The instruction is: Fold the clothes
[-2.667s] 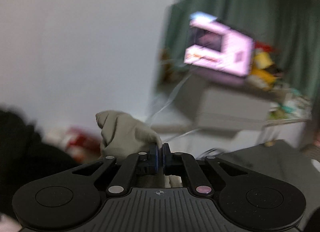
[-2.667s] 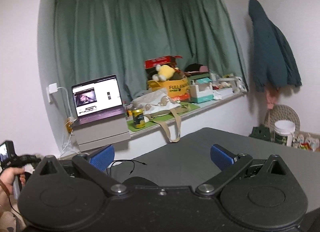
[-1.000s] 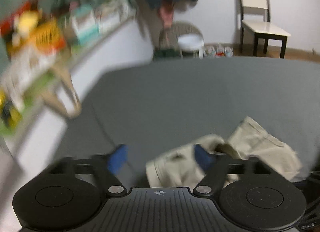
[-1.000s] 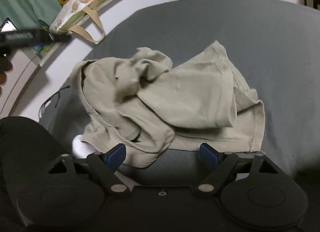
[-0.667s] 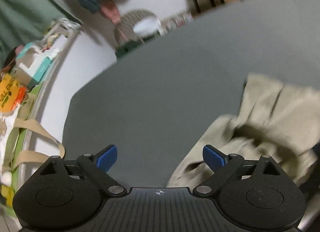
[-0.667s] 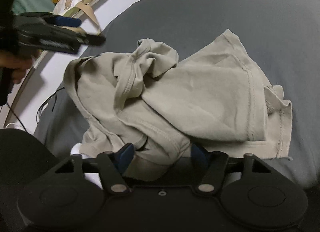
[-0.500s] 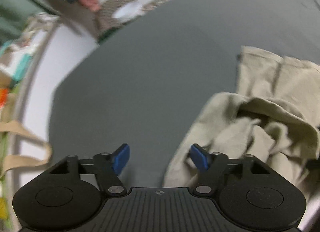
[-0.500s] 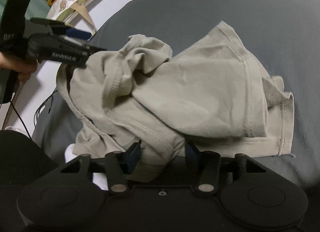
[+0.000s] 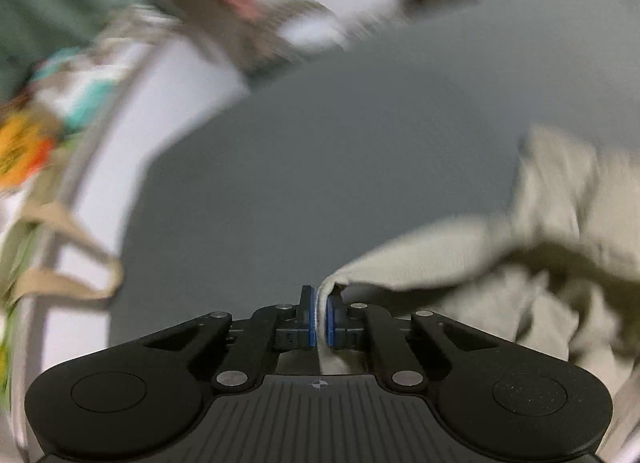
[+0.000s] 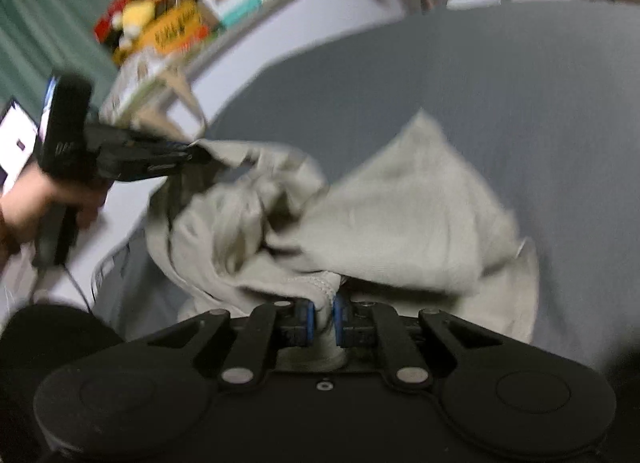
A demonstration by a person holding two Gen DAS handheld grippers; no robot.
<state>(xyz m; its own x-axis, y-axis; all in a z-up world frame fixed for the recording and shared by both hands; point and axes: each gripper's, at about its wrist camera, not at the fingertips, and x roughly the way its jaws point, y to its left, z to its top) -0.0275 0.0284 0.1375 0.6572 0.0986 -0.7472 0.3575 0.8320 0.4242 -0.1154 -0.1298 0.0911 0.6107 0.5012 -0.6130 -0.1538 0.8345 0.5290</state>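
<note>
So both grippers just clamped down: the left gripper and right gripper were gaping half a second ago, and now each set of fingers pinches an edge of the crumpled beige shirt on the grey counter. Looks ready to lift and spread it out.

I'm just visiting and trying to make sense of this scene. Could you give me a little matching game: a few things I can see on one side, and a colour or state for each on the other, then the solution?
Things:
1. left hand-held gripper
2. beige T-shirt
3. grey cloth-covered surface
4. curtain

States or colours:
A. green, hanging at the back
B. crumpled in a heap
C. shut on a fabric edge
D. lies flat under the garment

Pairs: 1-C, 2-B, 3-D, 4-A
</note>
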